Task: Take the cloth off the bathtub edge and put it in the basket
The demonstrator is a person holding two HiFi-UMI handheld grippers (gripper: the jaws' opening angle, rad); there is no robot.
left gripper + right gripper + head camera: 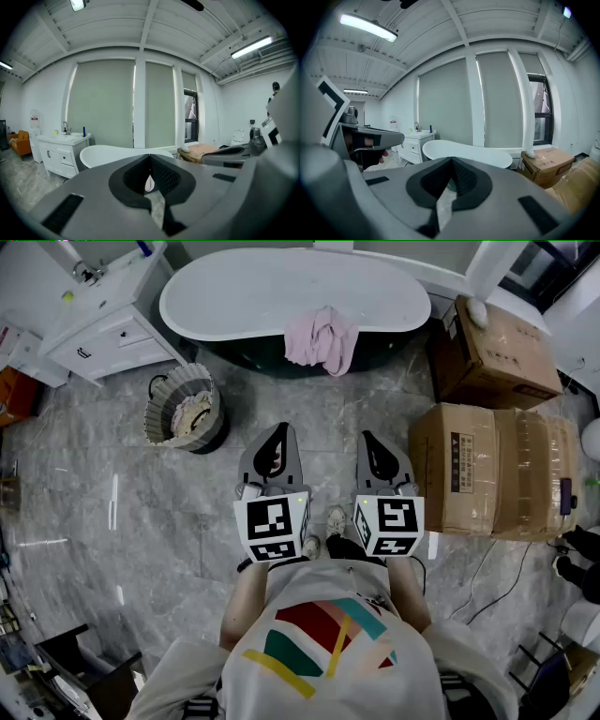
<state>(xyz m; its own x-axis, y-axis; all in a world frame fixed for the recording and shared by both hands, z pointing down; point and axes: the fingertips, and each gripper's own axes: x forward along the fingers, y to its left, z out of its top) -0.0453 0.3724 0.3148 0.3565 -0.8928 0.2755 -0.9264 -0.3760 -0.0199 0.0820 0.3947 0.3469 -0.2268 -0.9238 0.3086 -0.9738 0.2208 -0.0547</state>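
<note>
A pink cloth (322,338) hangs over the front edge of the white bathtub (234,296). The woven basket (183,411) stands on the floor left of it, with some pale fabric inside. My left gripper (280,429) and right gripper (367,436) are held side by side over the floor, well short of the tub, both pointing at it. Both are shut with nothing in them. In the left gripper view the shut jaws (150,157) cover most of the tub (112,153); a sliver of the pink cloth (149,183) shows behind them. The right gripper (451,160) faces the tub (473,154) too.
A white vanity (98,320) stands at the far left beside the tub. Cardboard boxes (492,470) are stacked on the right, with another box (492,352) behind them. Cables trail on the marble floor (122,521) at the right. The person's shoes show between the grippers.
</note>
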